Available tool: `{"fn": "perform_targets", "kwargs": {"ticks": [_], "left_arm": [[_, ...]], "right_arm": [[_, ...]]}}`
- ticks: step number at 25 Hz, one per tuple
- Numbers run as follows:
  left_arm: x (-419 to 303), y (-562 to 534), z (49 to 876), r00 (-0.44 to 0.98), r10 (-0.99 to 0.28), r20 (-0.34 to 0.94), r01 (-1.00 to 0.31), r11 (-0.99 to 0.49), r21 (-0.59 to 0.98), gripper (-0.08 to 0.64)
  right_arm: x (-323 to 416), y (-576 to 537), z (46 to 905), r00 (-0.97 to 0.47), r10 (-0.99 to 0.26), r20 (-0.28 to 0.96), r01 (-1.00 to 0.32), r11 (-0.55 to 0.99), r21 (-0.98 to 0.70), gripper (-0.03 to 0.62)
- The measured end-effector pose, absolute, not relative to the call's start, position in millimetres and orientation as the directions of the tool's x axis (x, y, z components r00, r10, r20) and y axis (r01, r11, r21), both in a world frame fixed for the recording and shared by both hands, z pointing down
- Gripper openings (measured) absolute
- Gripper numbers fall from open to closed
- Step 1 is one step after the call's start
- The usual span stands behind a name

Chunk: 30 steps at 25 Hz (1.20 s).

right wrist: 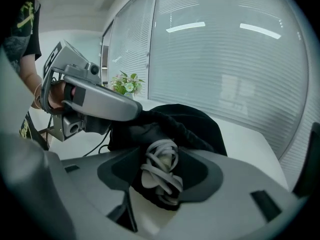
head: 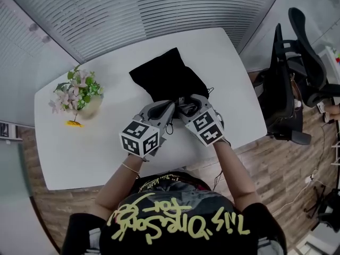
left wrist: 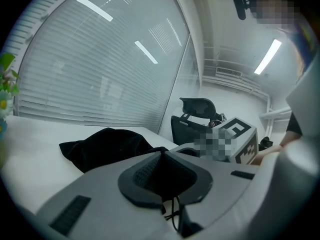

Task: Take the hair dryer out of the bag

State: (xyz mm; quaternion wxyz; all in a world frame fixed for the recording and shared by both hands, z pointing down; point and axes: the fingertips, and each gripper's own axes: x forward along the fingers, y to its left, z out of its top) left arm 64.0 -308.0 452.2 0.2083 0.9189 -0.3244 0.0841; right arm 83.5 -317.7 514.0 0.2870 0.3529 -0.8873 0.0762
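Observation:
A black cloth bag [head: 164,76] lies on the white table [head: 79,153], its mouth toward me. My left gripper [head: 169,107] is shut on the black fabric at the mouth's rim, which fills the gap between its pads [left wrist: 150,176]. My right gripper [head: 184,106] stands at the mouth from the right. In the right gripper view a coiled pale grey cord [right wrist: 162,171] sits in the bag's opening [right wrist: 190,121] between the open jaws of the right gripper [right wrist: 161,180]. The pads do not visibly press on it. The hair dryer's body is hidden inside the bag.
A pot of pink and white flowers [head: 79,94] stands at the table's left, with a small yellow thing [head: 74,124] in front of it. A black office chair [head: 292,84] is off the table's right edge. Glass walls with blinds lie behind the table.

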Motion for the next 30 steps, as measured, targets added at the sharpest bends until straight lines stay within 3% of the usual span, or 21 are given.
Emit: {"fn": "perform_targets", "kwargs": {"ticks": [10,15,24,30], "left_arm": [[65,-307,454,0.790,-0.541,0.288,-0.613,-0.710,0.347,0.015],[66,-307,456,0.800,-0.530,0.280,-0.599,-0.714,0.362,0.015],[62,-312,457,0.799,-0.542,0.260,-0.600,-0.700,0.388,0.014],[59,-316,460,0.793,-0.552,0.258,-0.608,-0.689,0.394,0.014]], "right_arm": [[78,-331,521,-0.556,-0.542,0.630,-0.688,0.725,0.017,0.242],[78,-336,533,-0.479,-0.521,0.707,-0.663,0.742,0.098,0.312],[80,-351,555,-0.430,-0.466,0.773,-0.623,0.773,0.119,0.313],[77,-352,560,-0.496,-0.393,0.775,-0.595,0.803,0.026,0.296]]}}
